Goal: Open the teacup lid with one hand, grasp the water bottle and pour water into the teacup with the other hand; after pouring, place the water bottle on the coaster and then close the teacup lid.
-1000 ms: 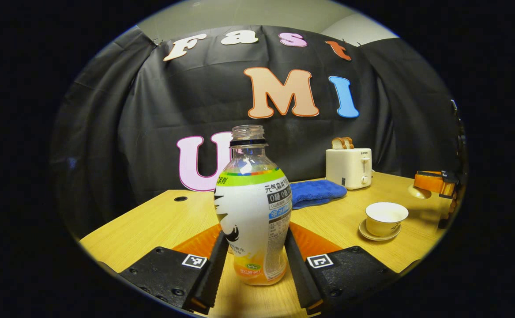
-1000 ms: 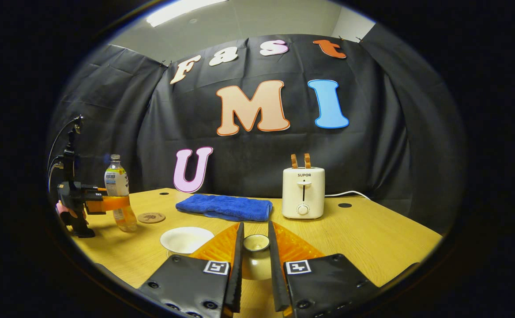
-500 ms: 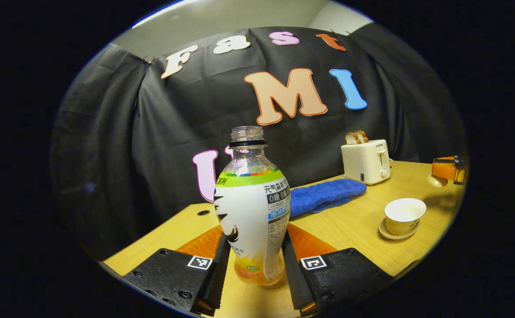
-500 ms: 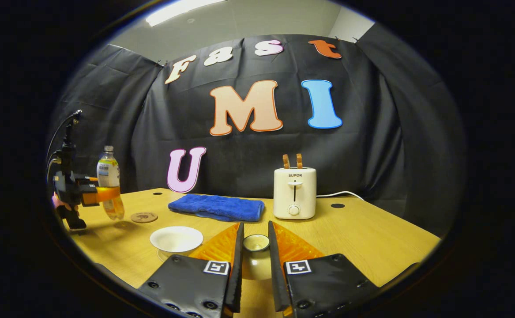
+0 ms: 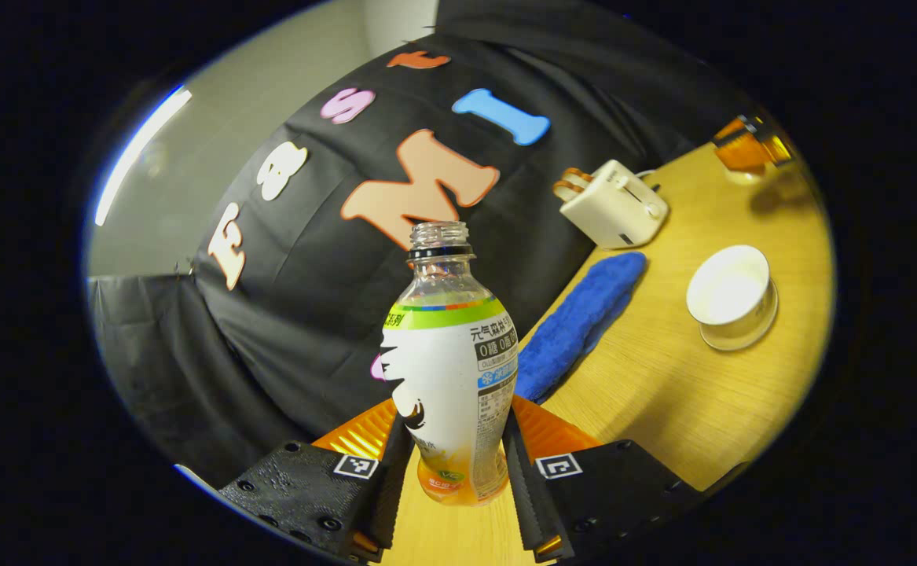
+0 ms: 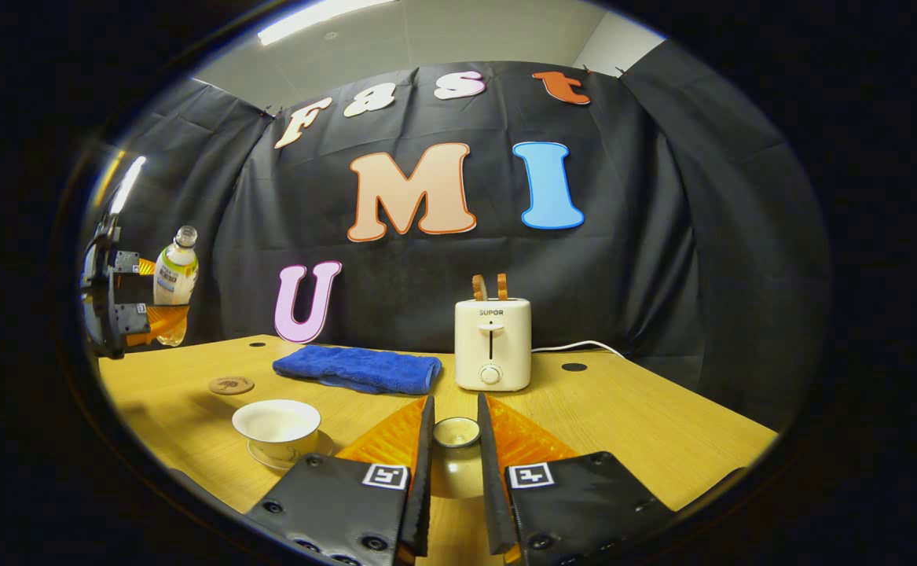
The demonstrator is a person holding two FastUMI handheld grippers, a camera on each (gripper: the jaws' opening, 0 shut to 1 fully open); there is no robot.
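Left gripper [image 5: 452,472] clamped on water bottle [image 5: 450,377], lifted off table, uncapped, starting tilt. Right gripper [image 6: 455,472] pinching lid [image 6: 456,432], held aside near right of teacup [image 6: 277,424]. Teacup open on saucer, coaster [image 6: 231,385] beyond. Carry mouth over cup before tipping further; pour slow, keep lid clear.

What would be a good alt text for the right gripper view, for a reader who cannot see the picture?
The right gripper holds the teacup lid between its fingers above a wooden table. The open teacup stands on its saucer at lower left, with the left gripper lifting a tilted, uncapped water bottle beyond it. A coaster, blue towel and toaster lie behind.
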